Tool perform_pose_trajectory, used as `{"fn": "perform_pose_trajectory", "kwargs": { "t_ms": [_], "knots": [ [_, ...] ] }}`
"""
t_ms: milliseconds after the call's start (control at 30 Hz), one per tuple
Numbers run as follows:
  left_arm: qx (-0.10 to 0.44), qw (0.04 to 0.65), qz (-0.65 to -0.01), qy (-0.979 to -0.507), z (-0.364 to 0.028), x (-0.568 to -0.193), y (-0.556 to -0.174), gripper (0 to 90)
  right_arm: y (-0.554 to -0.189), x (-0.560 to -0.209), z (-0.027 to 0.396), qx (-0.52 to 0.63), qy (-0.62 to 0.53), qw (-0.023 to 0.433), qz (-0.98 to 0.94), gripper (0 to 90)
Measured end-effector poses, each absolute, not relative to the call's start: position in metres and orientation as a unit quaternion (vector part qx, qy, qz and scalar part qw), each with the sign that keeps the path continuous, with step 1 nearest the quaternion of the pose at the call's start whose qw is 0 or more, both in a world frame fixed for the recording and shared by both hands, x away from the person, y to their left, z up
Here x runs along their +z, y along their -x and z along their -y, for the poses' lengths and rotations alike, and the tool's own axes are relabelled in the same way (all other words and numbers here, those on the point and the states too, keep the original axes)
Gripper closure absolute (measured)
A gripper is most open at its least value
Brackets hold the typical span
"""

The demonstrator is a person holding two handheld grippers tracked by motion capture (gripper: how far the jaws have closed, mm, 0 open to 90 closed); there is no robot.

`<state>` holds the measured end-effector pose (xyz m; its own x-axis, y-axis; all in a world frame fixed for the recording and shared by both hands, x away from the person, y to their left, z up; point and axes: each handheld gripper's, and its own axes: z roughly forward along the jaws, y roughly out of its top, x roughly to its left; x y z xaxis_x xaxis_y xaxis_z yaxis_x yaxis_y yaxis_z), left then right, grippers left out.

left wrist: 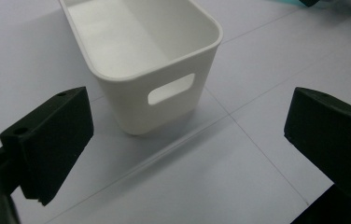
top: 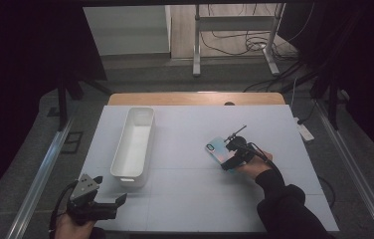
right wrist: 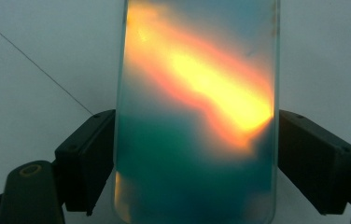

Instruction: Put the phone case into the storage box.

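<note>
A phone [top: 215,148] with an iridescent teal and orange back [right wrist: 197,70] lies flat on the white table mat, right of centre. My right gripper [top: 233,153] straddles its near end, and both black pads [right wrist: 87,158] press against the phone's long sides. My left gripper [top: 109,189] hovers at the mat's near left corner with its jaws wide open [left wrist: 187,140] and nothing between them. It faces the short end of a long white bin [left wrist: 131,107].
The white bin [top: 127,178] is empty, has a handle cut-out, and runs front to back on the left half of the mat [top: 200,199]. Beyond the table's wooden far edge stand metal frame legs [top: 196,55] and floor cables.
</note>
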<state>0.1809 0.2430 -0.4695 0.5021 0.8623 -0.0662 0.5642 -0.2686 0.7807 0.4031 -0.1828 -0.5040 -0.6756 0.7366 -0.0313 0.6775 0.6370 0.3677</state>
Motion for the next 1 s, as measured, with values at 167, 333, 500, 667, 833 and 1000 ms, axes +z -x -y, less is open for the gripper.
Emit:
{"fn": "perform_pose_trajectory", "kwargs": {
  "t_ms": [167,333,500,667,833,1000],
  "knots": [
    [0.19,0.396,-0.461,-0.771,-0.244,-0.469,-0.181,1.6,-0.4,-0.498,0.184,0.182,-0.388,0.091,-0.899,16.8],
    [0.188,0.4,-0.459,-0.771,-0.245,-0.469,-0.181,0.6,-0.396,-0.493,0.186,0.199,-0.382,0.093,-0.897,16.8],
    [0.189,0.4,-0.455,-0.773,-0.245,-0.469,-0.18,0.2,-0.391,-0.486,0.189,0.221,-0.373,0.094,-0.896,16.8],
    [0.19,0.403,-0.448,-0.775,-0.243,-0.468,-0.18,0.0,-0.386,-0.481,0.19,0.24,-0.367,0.094,-0.894,16.8],
    [0.193,0.413,-0.437,-0.776,-0.241,-0.465,-0.178,0.0,-0.381,-0.474,0.192,0.261,-0.362,0.092,-0.89,16.8],
    [0.195,0.421,-0.433,-0.773,-0.239,-0.462,-0.176,0.0,-0.376,-0.467,0.195,0.281,-0.358,0.087,-0.886,16.7]
  ]
}}
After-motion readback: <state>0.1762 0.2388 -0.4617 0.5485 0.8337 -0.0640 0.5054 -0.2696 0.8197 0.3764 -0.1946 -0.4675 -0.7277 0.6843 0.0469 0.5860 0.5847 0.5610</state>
